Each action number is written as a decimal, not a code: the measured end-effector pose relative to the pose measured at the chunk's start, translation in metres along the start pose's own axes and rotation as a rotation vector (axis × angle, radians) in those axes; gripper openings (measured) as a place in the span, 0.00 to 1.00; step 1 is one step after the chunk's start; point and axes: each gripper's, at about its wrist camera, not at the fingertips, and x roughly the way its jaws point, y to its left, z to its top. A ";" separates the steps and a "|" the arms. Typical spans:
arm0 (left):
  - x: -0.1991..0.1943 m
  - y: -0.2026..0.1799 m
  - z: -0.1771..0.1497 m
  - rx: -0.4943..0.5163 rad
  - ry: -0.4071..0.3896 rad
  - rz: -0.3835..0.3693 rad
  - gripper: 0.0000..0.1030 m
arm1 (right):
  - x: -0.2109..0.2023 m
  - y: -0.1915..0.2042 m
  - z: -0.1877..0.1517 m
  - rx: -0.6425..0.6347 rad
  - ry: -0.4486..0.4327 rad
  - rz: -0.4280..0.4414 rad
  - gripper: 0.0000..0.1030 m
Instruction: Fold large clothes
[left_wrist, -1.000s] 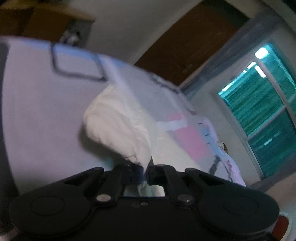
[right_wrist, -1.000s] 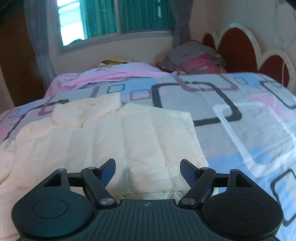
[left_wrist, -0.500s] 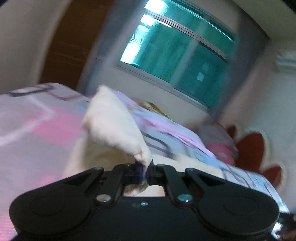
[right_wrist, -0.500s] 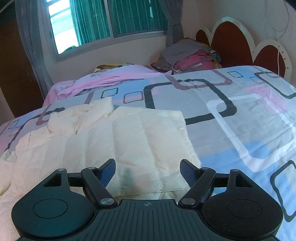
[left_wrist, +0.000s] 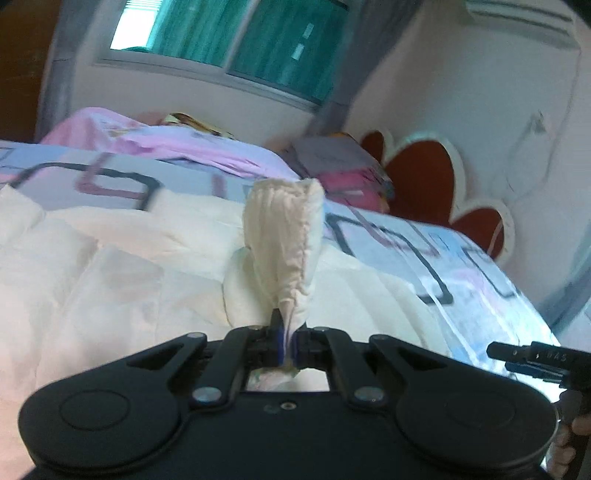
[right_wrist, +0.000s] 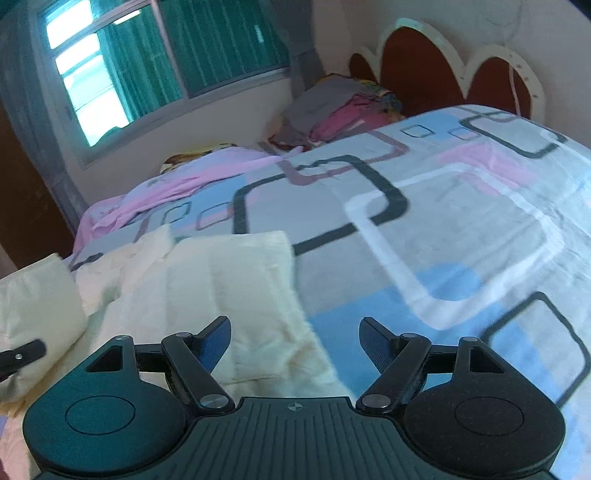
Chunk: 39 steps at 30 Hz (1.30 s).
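A cream quilted jacket (left_wrist: 122, 273) lies spread on the bed, and it shows in the right wrist view (right_wrist: 229, 295) too. My left gripper (left_wrist: 287, 341) is shut on the cuff of the jacket's sleeve (left_wrist: 286, 240), which stands up in front of the camera above the jacket's body. My right gripper (right_wrist: 295, 341) is open and empty, low over the jacket's right edge. The held sleeve (right_wrist: 37, 299) and a tip of the left gripper show at the left edge of the right wrist view.
The bed has a sheet (right_wrist: 461, 229) with blue, pink and grey squares. A pink blanket (right_wrist: 177, 184) and a pile of folded clothes (right_wrist: 343, 107) lie at the far side. A red scalloped headboard (right_wrist: 443, 70) stands at the right, a window (right_wrist: 159, 62) behind.
My left gripper has swung the sleeve round from the left side of the bed to over the jacket's body. My right gripper has shifted slightly to the right and stayed open.
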 end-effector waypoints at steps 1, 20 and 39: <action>0.005 -0.007 -0.001 0.008 0.010 -0.009 0.04 | -0.001 -0.006 0.000 0.013 0.003 -0.006 0.75; -0.002 -0.033 -0.009 0.048 -0.044 -0.028 0.67 | 0.020 -0.013 0.021 0.117 0.041 0.152 0.75; -0.036 0.130 -0.028 -0.036 -0.007 0.297 0.48 | 0.066 0.082 -0.026 -0.210 0.204 0.188 0.15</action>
